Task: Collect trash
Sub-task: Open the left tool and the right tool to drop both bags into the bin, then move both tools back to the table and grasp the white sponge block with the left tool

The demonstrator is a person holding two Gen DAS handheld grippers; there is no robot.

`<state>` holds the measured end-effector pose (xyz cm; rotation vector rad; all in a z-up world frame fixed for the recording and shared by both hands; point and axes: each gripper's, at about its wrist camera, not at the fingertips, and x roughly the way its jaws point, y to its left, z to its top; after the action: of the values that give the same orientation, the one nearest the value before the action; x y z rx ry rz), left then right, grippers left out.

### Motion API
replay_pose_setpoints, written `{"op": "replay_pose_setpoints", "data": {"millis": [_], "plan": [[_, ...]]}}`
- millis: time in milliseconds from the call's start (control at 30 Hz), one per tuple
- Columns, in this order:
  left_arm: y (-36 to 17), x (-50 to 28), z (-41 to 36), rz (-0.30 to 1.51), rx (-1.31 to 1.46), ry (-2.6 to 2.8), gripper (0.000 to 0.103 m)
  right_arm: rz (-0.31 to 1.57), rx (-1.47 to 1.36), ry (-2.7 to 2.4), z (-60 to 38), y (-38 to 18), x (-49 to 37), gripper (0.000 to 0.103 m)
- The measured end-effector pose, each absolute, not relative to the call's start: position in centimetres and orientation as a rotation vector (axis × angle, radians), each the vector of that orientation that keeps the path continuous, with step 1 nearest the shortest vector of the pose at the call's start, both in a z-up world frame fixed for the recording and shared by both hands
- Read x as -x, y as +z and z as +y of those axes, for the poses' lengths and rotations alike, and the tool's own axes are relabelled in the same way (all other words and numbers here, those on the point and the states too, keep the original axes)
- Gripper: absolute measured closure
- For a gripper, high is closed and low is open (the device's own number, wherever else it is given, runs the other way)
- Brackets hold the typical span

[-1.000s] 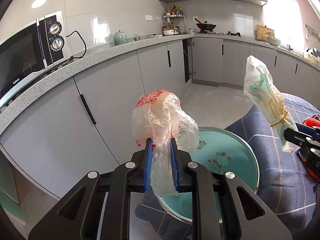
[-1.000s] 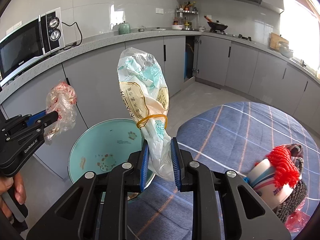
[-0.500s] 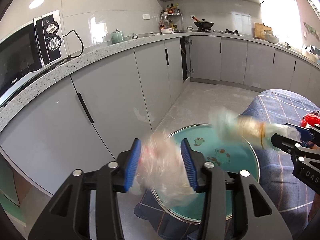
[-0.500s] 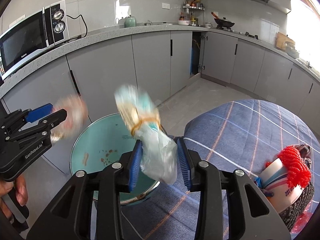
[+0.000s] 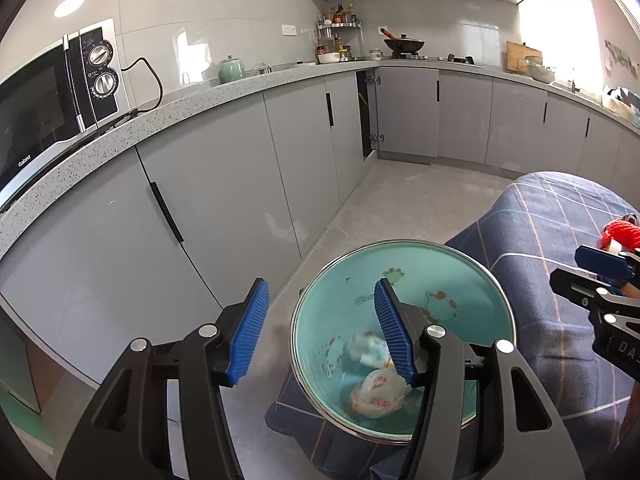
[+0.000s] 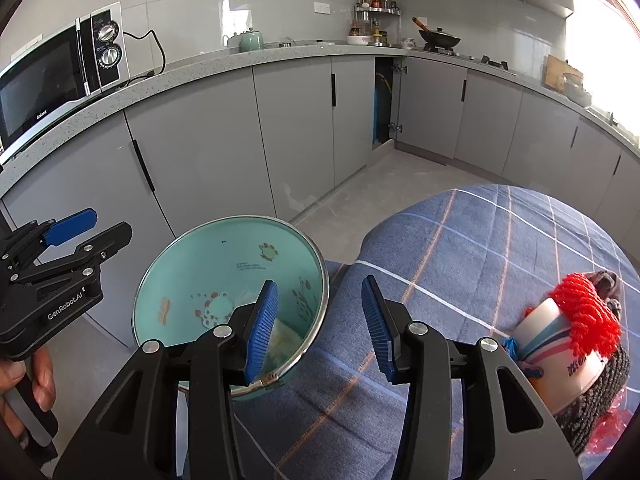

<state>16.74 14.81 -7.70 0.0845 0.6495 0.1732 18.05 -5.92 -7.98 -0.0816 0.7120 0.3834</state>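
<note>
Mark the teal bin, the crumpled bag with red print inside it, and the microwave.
teal bin [image 5: 416, 276]: left wrist view, bare inner wall.
crumpled bag with red print [image 5: 376, 394]: left wrist view, middle of the wad.
microwave [image 5: 36, 112]: left wrist view, dark door glass.

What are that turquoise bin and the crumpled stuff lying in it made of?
The bin looks like glossy enamelled or painted metal: shiny silver rim, smooth turquoise inside with printed cartoons. The crumpled bags look like thin clear plastic film, wrinkled and see-through, with red print.

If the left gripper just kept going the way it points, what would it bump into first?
Probably the near rim of the teal bin: the left gripper, jaws opening and nothing between them, aims down at its left edge. Depth is unclear; it might slip past onto the floor.
</note>
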Motion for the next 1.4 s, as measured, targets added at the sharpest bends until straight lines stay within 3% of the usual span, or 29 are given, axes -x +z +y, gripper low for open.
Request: {"op": "replay_pose_setpoints", "data": {"millis": [367,600,1333,1400], "plan": [[-7.0,-14.6,10.3,0.623,-0.120,0.092,0.034,0.631,0.044,0.280,-11.8,-5.2,-13.8,0.056],[-7.8,-13.0,4.3,0.636,-0.188,-0.017,0.034,0.606,0.001,0.168,-18.4,-5.1,-10.5,0.055],[-10.8,-9.5,-8.7,0.687,-0.239,-0.266,0.032,0.705,-0.059,-0.104,-32.2,-11.0,-2.4,0.049],[-10.8,-8.9,-9.4,0.688,-0.241,-0.279,0.026,0.703,-0.070,-0.109,-32.6,-11.2,-1.5,0.046]]}}
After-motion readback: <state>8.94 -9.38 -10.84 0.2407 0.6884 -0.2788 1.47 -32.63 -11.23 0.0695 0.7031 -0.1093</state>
